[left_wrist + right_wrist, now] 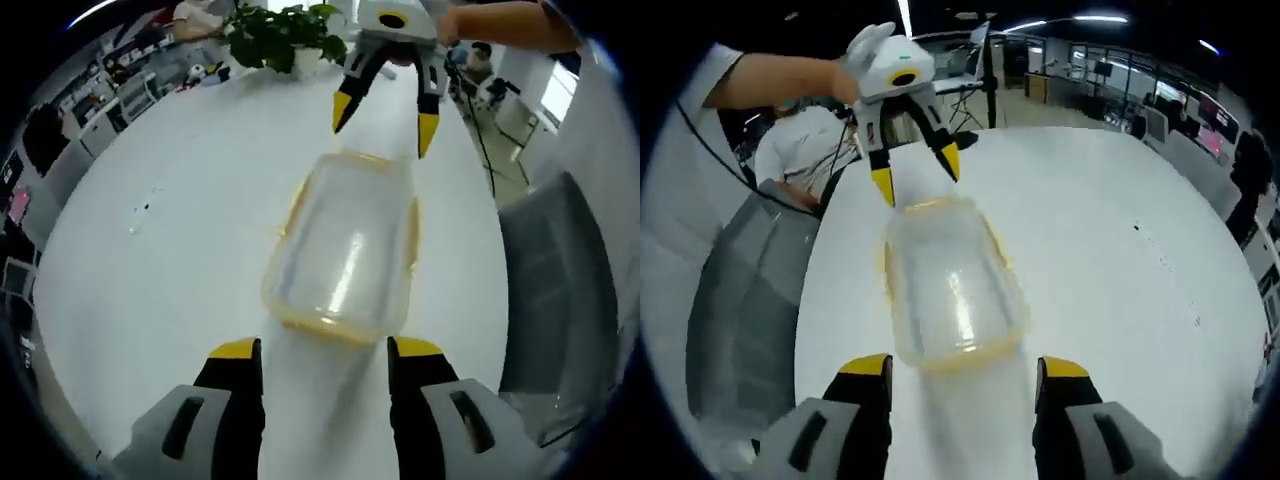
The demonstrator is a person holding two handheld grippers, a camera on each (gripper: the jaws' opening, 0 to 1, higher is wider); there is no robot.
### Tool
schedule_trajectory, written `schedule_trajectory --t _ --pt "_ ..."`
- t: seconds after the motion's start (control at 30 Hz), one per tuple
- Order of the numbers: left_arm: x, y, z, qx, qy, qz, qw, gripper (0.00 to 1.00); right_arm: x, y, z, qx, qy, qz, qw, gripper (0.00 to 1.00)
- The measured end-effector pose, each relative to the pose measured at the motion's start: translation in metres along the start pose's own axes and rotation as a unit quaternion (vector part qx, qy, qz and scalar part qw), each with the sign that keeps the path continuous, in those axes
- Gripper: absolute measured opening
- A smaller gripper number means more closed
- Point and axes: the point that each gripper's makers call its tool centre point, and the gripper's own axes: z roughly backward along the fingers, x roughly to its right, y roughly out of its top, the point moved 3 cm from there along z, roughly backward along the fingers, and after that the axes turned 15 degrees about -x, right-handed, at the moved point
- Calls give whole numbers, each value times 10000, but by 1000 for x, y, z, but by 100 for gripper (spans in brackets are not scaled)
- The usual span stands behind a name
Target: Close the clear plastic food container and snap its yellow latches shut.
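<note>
Clear container (345, 255), yellow latches (412, 235)

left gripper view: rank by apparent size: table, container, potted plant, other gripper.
1. white table
2. clear container
3/4. potted plant and right gripper: look similar, not ranked; both are farther from the camera, so true size is unsure.

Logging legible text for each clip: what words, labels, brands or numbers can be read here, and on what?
None can be read.
Container: clear, no label or print visible.
Table: small dark specks only, not text.
Background screens and desks: too small and blurred to read.
</note>
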Motion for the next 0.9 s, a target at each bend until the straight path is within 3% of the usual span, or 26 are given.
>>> schedule_trajectory --t 0.03,0.13,0.2,0.23,0.3,0.37,0.4,0.43,0.57,0.63,0.7,0.8,0.9 --pt "0 1 0 29 23 93 9999 45 -5 1 1 59 176 -129 9997 49" --pt "1 4 1 209 41 551 9983 45 1 4 1 146 29 -491 9987 49" --pt "1 5 0 255 74 852 9960 42 4 -1 -2 -12 -91 -705 9975 44" --pt "4 7 -1 294 -19 927 9953 41 3 1 -3 55 -56 -731 9973 42" --pt "5 6 -2 281 -47 1158 9929 41 2 3 -3 205 55 -1181 9928 43" --pt "4 2 -6 192 -53 1705 9852 41 5 5 -3 375 32 -1603 9864 41" --pt "6 0 -8 137 -143 1794 9836 41 5 4 -3 395 63 -1773 9833 39" --pt "5 1 -9 250 -101 1985 9797 40 4 3 -4 352 106 -1945 9802 38" --pt "6 -2 -11 305 -153 2340 9716 40 4 3 -7 422 109 -2238 9737 38" --pt "6 -3 -10 356 -155 2616 9644 39 5 3 -9 450 121 -2446 9685 38" --pt "3 -5 -11 382 -83 2694 9622 39 1 7 -11 648 424 -2936 9528 37" --pt "6 -3 -14 532 -338 3075 9495 39 5 0 -16 508 283 -2932 9543 34" --pt "7 -4 -14 538 -371 3206 9450 39 2 2 -17 631 480 -3239 9428 36"
